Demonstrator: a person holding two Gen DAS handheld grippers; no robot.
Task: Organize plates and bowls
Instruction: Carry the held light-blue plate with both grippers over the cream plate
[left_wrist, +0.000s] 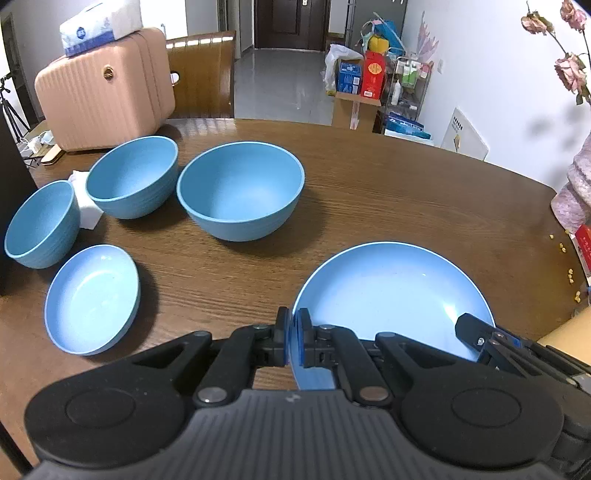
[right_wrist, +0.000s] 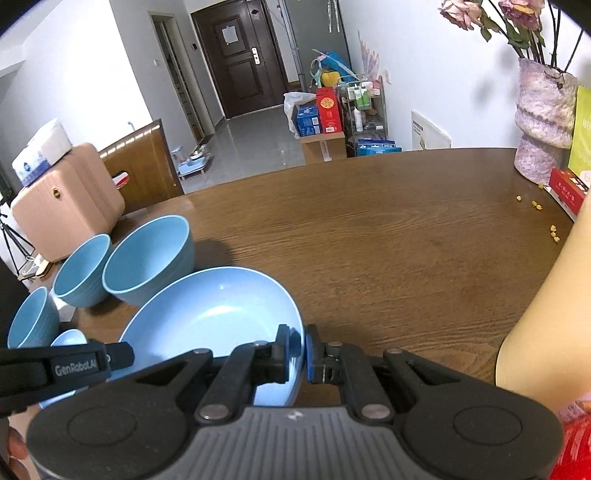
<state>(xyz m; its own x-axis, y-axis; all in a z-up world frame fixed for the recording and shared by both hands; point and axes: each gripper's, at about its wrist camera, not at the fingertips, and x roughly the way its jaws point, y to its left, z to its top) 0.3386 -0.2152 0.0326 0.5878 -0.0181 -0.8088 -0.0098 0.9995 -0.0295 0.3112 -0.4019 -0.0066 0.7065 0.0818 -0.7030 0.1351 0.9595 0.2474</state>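
Now both my tongs are clamped on the blue plate's (left_wrist: 391, 295) near rim, left tongs (left_wrist: 294, 338) and right tongs (right_wrist: 298, 350) opposite; the bowls (left_wrist: 240, 192) sit toward the bench's (left_wrist: 406, 192) left edge, nearer my left.

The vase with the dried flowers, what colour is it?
Mottled pink and white vase, clearest in the right wrist view.

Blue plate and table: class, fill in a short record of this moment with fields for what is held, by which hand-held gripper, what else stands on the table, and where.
held: blue plate
grip: left hand-held gripper and right hand-held gripper, each shut on the plate's rim
standing: three deep blue bowls, one shallow blue dish
where: left part of the wooden table
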